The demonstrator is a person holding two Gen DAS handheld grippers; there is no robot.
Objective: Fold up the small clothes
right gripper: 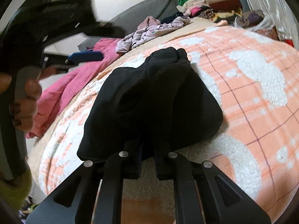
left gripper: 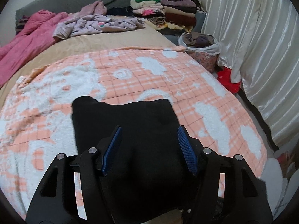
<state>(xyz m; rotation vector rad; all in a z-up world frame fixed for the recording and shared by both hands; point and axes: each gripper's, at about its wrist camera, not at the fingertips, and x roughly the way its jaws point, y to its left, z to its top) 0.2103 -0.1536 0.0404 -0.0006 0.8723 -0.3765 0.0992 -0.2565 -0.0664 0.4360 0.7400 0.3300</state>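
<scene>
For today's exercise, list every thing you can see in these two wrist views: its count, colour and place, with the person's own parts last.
black garment: one, black, folded on the checked blanket, near edge.
checked blanket: one, peach and white, spread over the bed.
pink quilted garment: one, pink, far left of the bed.
lilac clothes: loose heap, pale purple, behind the blanket.
stack of folded clothes: one pile, mixed colours, far end.
plastic bag of clothes: one, whitish, beside the bed.
curtain: pale, shiny, right side.
left gripper: blue pads apart, over the garment.
right gripper: shut on the garment's near edge.
hand: one, holding the left gripper.
</scene>
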